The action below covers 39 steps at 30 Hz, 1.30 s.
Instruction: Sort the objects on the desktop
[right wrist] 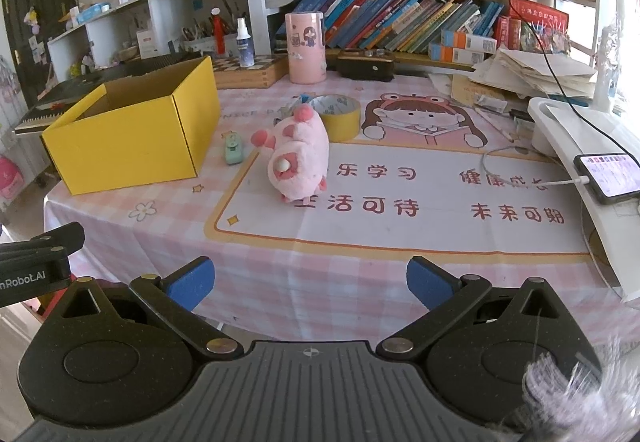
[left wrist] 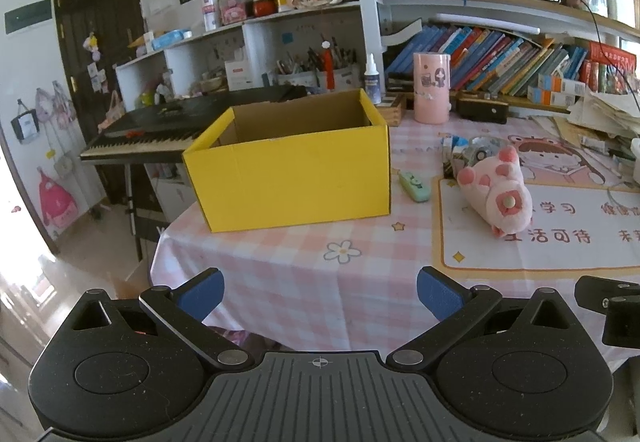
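An open yellow cardboard box (left wrist: 292, 177) (right wrist: 132, 139) stands at the table's left corner, nothing visible inside it. A pink plush pig (left wrist: 498, 189) (right wrist: 298, 157) lies on its side on the printed mat. Between box and pig rests a small mint-green gadget (left wrist: 414, 185) (right wrist: 233, 147). Behind the pig sits a roll of yellow tape (right wrist: 340, 115) (left wrist: 482, 149). My left gripper (left wrist: 318, 296) hangs open over the near table edge, nothing between its blue pads. My right gripper (right wrist: 310, 284) is open too, near the front edge, well short of the pig.
Pink checked tablecloth (right wrist: 320, 282) covers the table. A pink cylinder (right wrist: 306, 47), spray bottle (right wrist: 245, 41), black case (right wrist: 366, 67) and wooden box (right wrist: 250, 71) line the back. Paper piles (right wrist: 532, 75), a white stand (right wrist: 592, 161) with a charging phone (right wrist: 610, 177) crowd the right. A keyboard (left wrist: 152, 133) sits beyond the box.
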{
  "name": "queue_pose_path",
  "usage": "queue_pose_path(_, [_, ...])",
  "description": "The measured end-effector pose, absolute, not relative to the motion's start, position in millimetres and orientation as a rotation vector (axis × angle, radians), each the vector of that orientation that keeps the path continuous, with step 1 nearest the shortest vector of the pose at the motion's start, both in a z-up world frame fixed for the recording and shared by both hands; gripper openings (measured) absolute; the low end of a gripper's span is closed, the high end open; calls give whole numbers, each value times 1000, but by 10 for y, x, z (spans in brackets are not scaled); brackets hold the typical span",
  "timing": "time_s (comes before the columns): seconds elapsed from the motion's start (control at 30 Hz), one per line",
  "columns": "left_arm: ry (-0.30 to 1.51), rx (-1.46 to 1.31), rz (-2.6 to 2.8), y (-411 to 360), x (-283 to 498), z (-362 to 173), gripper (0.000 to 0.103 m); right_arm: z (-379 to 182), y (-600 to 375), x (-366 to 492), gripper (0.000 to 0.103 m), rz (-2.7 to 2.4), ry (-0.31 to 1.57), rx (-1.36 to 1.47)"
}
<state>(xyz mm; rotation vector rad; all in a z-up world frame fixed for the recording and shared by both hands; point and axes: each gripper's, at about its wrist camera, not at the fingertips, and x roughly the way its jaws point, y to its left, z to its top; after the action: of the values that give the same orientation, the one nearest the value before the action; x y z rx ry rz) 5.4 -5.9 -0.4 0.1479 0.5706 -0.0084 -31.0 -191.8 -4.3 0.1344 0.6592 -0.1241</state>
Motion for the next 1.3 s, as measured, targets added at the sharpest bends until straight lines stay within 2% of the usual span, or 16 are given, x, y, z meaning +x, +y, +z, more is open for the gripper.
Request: queue_pose_path(1.3, [574,131,-29,-94,245,-4,103,-51,-1955,-103,103,-131,680,130])
